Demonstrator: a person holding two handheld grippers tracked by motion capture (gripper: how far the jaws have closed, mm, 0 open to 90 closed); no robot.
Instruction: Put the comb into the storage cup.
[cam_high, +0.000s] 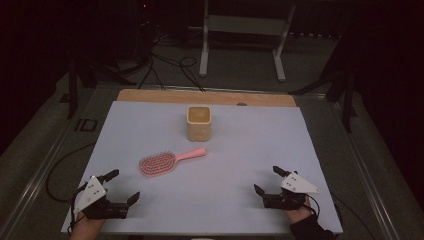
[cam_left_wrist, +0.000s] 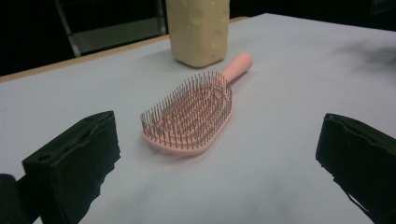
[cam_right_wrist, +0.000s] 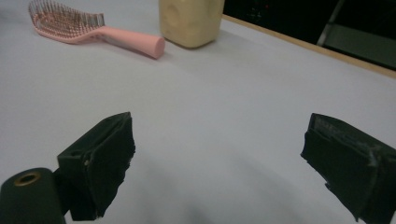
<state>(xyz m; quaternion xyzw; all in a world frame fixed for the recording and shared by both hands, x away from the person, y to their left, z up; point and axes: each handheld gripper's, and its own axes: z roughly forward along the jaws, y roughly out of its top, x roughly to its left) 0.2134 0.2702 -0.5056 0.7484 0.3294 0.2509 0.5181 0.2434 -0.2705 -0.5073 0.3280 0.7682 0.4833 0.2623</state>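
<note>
Two things lie on the pale sheet (cam_high: 150, 125) that covers the table: a pink hairbrush (cam_high: 169, 160) and a cream-coloured cup (cam_high: 199, 122). The hairbrush rests bristles up near the middle, its handle pointing toward the cup, which stands upright just beyond it, close by but apart. The left tongs (cam_high: 125, 185) sit at the near left corner of the sheet, jaws spread wide and holding nothing; in the left gripper view the hairbrush (cam_left_wrist: 189, 114) lies ahead between the two jaws, not touched. The right tongs (cam_high: 269, 181) rest at the near right, also wide open and empty, well apart from the hairbrush (cam_right_wrist: 93, 25) and the cup (cam_right_wrist: 190, 21).
</note>
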